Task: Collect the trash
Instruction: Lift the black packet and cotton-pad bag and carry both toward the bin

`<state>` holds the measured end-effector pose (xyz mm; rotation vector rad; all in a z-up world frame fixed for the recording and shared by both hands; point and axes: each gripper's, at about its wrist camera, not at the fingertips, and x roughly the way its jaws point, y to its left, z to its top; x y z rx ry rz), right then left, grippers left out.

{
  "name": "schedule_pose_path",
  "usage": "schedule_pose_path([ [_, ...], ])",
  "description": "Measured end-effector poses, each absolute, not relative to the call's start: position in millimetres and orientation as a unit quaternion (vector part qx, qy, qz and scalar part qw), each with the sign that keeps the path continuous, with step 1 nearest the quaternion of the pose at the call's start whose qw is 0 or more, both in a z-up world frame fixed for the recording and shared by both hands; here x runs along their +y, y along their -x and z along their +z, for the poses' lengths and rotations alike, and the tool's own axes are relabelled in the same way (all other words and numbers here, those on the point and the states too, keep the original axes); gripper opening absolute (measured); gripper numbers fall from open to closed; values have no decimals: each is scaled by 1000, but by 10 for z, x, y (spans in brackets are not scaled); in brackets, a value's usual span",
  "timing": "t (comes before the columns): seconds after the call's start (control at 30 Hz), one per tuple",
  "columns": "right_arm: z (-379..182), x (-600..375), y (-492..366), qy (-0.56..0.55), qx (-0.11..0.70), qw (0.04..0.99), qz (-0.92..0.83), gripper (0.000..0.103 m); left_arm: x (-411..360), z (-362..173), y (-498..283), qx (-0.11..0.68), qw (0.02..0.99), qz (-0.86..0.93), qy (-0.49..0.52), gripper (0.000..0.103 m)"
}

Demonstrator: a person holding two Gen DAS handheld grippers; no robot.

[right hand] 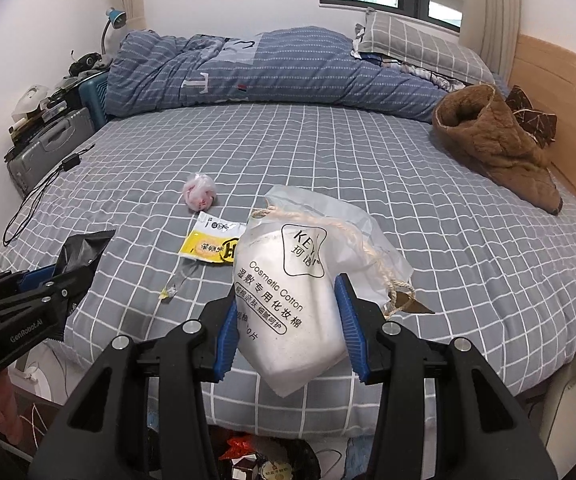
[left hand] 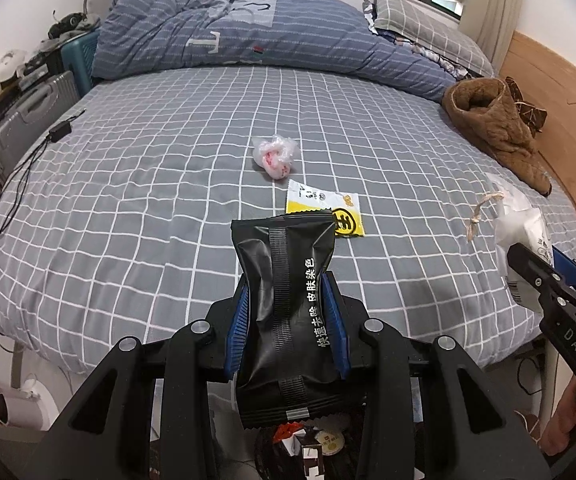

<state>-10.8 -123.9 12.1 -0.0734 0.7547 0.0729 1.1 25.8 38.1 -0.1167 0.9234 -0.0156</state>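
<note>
The left gripper is clamped on a black foil packet, which stands upright between its blue pads, squeezed narrow at the waist and flaring above the fingertips. Below this gripper, past the bed's near edge, a dark bin holds bits of packaging.

The right gripper grips a white cosmetic cotton bag across its lower half, the bag tilting to the left, with its twine drawstring trailing down the bag's right side. From the left wrist view the same gripper shows at the right edge with the white bag in its fingers.

Just ahead of the black packet, a yellow and white sachet lies flat on the grey checked bed sheet. Left of the right gripper, near the sachet, a small torn clear scrap rests on the sheet. Just beyond the sachet sits a crumpled clear plastic wad with pink inside.

Farther off to the right, a brown fleece garment lies by the wooden headboard. To the left, a black cable runs over the sheet. At the far side, a blue striped duvet is heaped along the bed.
</note>
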Motion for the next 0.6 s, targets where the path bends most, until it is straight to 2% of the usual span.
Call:
schedule_pose_path([
  [0.6,132,-1256,742,40,373,926,34,43,159,480,570,444,894,-16,53,34],
])
